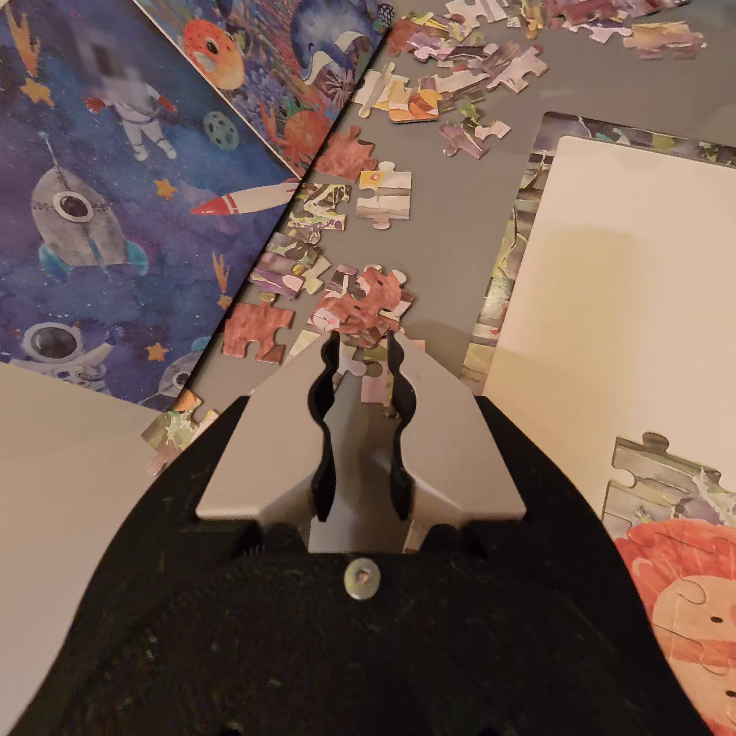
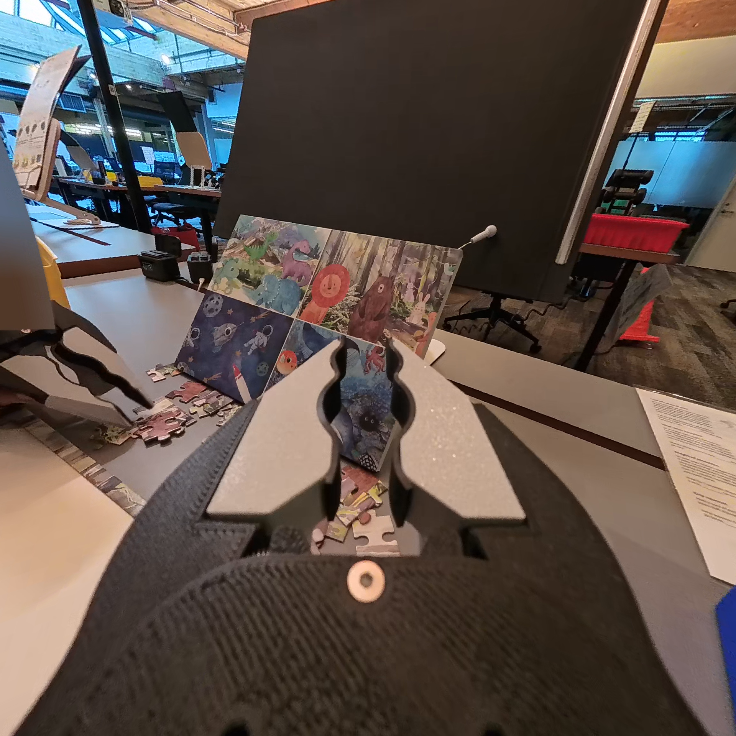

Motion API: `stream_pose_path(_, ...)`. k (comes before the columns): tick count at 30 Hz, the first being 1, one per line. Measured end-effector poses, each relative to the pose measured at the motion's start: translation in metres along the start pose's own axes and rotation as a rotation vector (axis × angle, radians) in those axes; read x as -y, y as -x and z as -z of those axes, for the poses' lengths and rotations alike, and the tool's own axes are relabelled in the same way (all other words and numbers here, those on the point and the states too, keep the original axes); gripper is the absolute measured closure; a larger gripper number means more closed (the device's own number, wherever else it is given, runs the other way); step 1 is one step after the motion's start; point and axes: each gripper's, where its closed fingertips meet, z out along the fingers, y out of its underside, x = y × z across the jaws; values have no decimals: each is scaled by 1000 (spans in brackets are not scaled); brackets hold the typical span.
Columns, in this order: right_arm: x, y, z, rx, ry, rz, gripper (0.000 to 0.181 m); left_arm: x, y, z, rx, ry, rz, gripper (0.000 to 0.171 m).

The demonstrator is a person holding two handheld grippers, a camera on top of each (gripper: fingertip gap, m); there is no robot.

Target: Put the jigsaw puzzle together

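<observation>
Loose jigsaw pieces (image 1: pixel 478 67) lie scattered on the grey table (image 1: pixel 446 239). My left gripper (image 1: pixel 361 338) is open, its tips at the near edge of a small pile topped by a red-brown piece (image 1: pixel 374 302). It also shows in the right wrist view (image 2: pixel 139 412), tips down at that pile. To the right lies the white puzzle board (image 1: pixel 637 278) with a printed border, and a joined patch with an orange lion (image 1: pixel 677 589) in its near corner. My right gripper (image 2: pixel 365 350) is open and empty, held above more loose pieces (image 2: pixel 366 521).
A propped picture board (image 2: pixel 318 318) with four scenes stands behind the pieces; it also fills the left wrist view's upper left (image 1: pixel 119 199). A black panel (image 2: pixel 418 139) stands behind it. A printed paper sheet (image 2: pixel 697 478) and a blue object (image 2: pixel 727 637) lie at the right.
</observation>
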Motion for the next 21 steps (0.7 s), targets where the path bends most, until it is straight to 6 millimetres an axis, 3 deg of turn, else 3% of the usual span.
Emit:
stream_pose_path(14, -11, 10, -7, 30, 38, 3, 164, 4, -34, -4, -177, 1, -14, 149)
stream_pose_path(18, -18, 21, -12, 48, 68, 40, 164, 9, -26, -2, -129, -33, -15, 148)
stream_pose_path(21, -21, 25, -14, 52, 85, 74, 164, 11, -11, -1, -54, -54, 4, 130)
